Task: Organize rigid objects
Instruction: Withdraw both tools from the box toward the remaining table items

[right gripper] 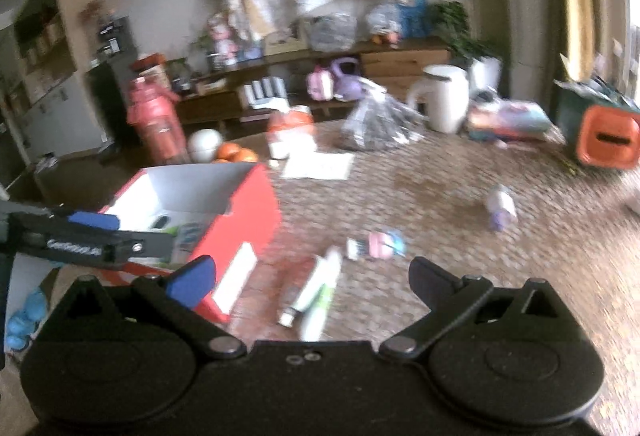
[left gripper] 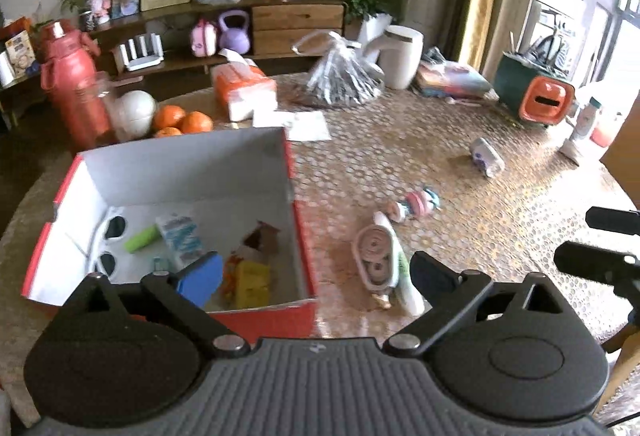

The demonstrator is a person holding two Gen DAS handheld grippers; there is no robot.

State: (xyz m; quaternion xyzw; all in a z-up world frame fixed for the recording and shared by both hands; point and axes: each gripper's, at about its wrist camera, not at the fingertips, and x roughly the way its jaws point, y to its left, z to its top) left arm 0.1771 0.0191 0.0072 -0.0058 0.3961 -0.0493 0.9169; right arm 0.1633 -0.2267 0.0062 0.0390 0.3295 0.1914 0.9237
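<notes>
A red box with a white inside (left gripper: 292,172) stands on the table and holds sunglasses (left gripper: 110,240), a green tube (left gripper: 141,238), a blue-white pack (left gripper: 180,238) and a yellow pack (left gripper: 252,282). My left gripper (left gripper: 316,276) is open and empty, over the box's near right corner. A pink tape dispenser (left gripper: 374,256), a white tube (left gripper: 402,268) and a pink toy (left gripper: 416,204) lie right of the box. My right gripper (right gripper: 312,282) is open and empty above the white tubes (right gripper: 316,292). The box also shows in the right wrist view (right gripper: 248,212).
A small bottle (left gripper: 486,156) lies further right. At the back stand a red flask (left gripper: 74,88), oranges (left gripper: 182,120), a tissue pack (left gripper: 244,88), a plastic bag (left gripper: 344,74), a white jug (left gripper: 402,54) and a green-orange bin (left gripper: 534,88).
</notes>
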